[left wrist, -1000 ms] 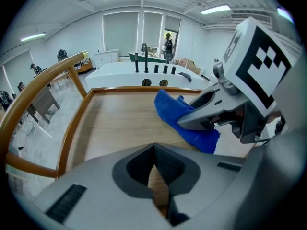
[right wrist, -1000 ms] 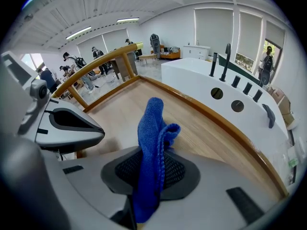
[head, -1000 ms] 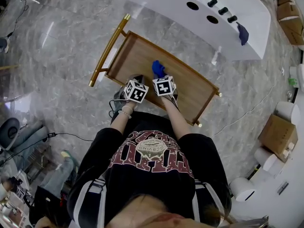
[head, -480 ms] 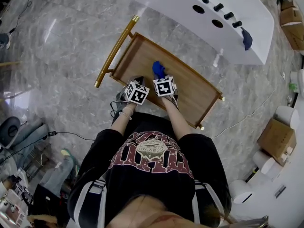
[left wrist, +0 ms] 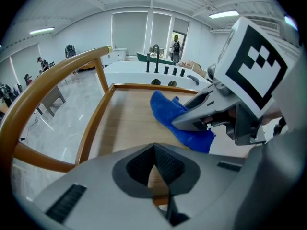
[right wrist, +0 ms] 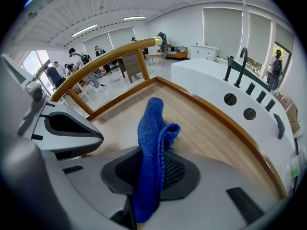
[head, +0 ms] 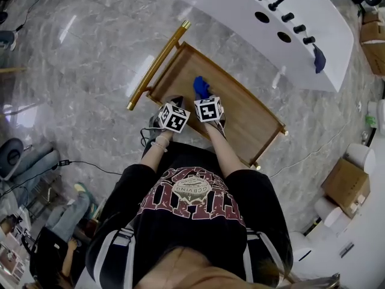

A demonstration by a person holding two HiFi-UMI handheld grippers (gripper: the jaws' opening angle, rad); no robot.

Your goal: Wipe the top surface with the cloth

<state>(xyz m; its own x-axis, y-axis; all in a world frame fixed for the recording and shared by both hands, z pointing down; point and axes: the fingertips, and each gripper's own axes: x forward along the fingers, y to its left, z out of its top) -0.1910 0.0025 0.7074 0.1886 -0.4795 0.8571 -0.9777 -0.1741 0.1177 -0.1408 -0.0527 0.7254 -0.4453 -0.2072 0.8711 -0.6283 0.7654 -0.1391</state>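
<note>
Okay, right gripper (right wrist: 152, 174) has its jaws clamped on the blue cloth (right wrist: 151, 128): the cloth stands up out of the pinch, folded over at its top, with a tail hanging below the pads. In the head view the same cloth (head: 200, 87) sticks out ahead of the right gripper (head: 203, 97) over the wooden top surface (head: 243, 113), toward the middle of it and nearer the person's side. Left gripper (left wrist: 154, 152) has its jaws pressed together with nothing between them, only bare wood of the top surface (left wrist: 127, 116) showing past the tips. In the left gripper view the right gripper (left wrist: 213, 115) sits just to the right, and the cloth (left wrist: 173, 115) lies draped on the wood under its nose. From above, the left gripper (head: 173, 103) is just beside the right one, near the person's edge of the surface; both marker cubes are close together, apart by a small gap. The surface is a rimmed wooden tray top with a brass-coloured handle bar (head: 157, 65) along its left end, and the bar (right wrist: 110, 56) curves across the right gripper view. Beyond the far rim is a white counter (head: 252, 23) with a black faucet (right wrist: 240, 61) and round holes. Floor is grey marble (head: 78, 89), with a cable (head: 90, 171) running across it on the left.
</note>
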